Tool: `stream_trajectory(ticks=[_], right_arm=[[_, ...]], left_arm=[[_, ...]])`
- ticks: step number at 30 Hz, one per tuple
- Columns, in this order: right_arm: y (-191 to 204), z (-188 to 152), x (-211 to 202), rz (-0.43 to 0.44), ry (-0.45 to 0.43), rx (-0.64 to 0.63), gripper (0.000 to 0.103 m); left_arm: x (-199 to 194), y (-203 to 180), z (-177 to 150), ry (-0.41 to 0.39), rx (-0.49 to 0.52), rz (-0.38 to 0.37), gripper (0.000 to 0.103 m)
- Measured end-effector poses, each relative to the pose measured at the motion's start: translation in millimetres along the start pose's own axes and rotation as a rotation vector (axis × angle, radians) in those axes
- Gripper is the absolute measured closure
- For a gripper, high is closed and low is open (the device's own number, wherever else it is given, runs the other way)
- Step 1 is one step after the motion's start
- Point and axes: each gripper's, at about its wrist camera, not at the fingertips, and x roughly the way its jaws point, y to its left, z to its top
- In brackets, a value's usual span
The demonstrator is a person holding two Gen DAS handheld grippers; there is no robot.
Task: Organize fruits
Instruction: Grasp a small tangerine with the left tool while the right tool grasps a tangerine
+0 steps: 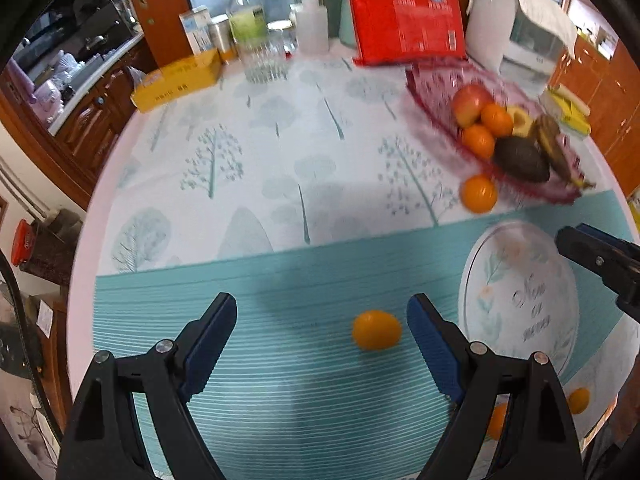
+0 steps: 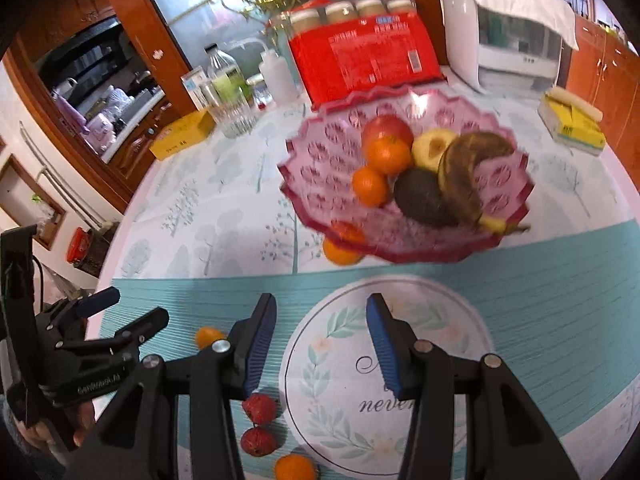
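A pink fruit bowl (image 2: 320, 168) holds an apple (image 2: 386, 128), two oranges (image 2: 386, 154), an avocado (image 2: 424, 196), a brown banana (image 2: 464, 172) and a yellow fruit (image 2: 434, 146); the bowl also shows in the left wrist view (image 1: 432, 80). One orange (image 1: 479, 194) lies on the table by the bowl's rim. A small orange fruit (image 1: 376, 330) lies between the open fingers of my left gripper (image 1: 322, 312). My right gripper (image 2: 322, 316) is open and empty above the round mat print. Two red fruits (image 2: 259, 408) and small oranges (image 2: 294, 468) lie near it.
At the table's back stand a red package (image 2: 368, 56), a yellow box (image 1: 178, 80), bottles (image 1: 248, 20), a glass (image 1: 266, 60) and a white appliance (image 2: 508, 24). A yellow pack (image 2: 570, 124) lies at the right edge. A wooden cabinet stands at the left.
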Motion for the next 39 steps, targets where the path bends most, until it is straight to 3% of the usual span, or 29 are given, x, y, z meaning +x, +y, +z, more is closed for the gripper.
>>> stream_trajectory(ticks=[9, 27, 32, 39], right_arm=[[3, -16, 52, -0.056, 0.029, 0.071, 0.055], [-3, 13, 96, -0.183, -0.078, 0.174, 0.056], [-1, 21, 102, -0.207, -0.081, 0.181, 0.056], [4, 29, 118, -0.261, -0.014, 0.168, 0.056]], left_arm=[[36, -3, -15, 0.051, 0.028, -0.037, 0.017], [53, -7, -21, -0.002, 0.016, -0.127, 0.017], [55, -10, -23, 0.001, 0.023, -0.174, 0.026], [56, -7, -24, 0.022, -0.004, -0.228, 0.032]])
